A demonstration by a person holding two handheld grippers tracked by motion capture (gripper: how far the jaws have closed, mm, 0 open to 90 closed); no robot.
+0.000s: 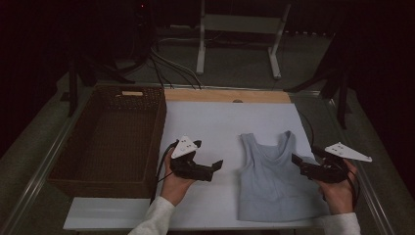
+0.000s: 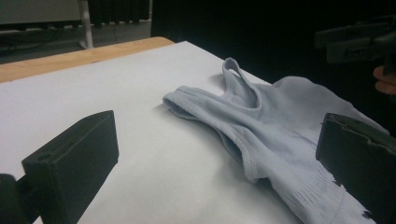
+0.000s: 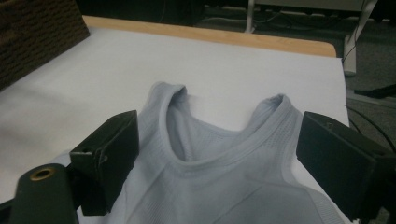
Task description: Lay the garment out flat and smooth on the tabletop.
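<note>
A light blue tank top [image 1: 274, 176] lies flat on the white tabletop [image 1: 210, 122], straps pointing away from me. My left gripper [image 1: 215, 165] hovers to the left of it, jaws pointing toward the garment and open with nothing between them. In the left gripper view, the open left gripper [image 2: 215, 154] frames the tank top [image 2: 280, 126]; the right gripper [image 2: 355, 39] shows farther off. My right gripper [image 1: 297, 161] sits at the garment's right edge near the armhole, open. In the right gripper view, the right gripper [image 3: 219, 149] stands wide above the neckline of the tank top [image 3: 224, 177], gripping nothing.
A brown wicker basket [image 1: 156, 137] stands at the left of the table, its wall seen as the basket [image 3: 37, 32] in the right gripper view. A wooden strip [image 1: 225, 95] runs along the table's far edge. Behind it are cables [image 1: 166, 63] and a white metal stand [image 1: 240, 24] on the floor.
</note>
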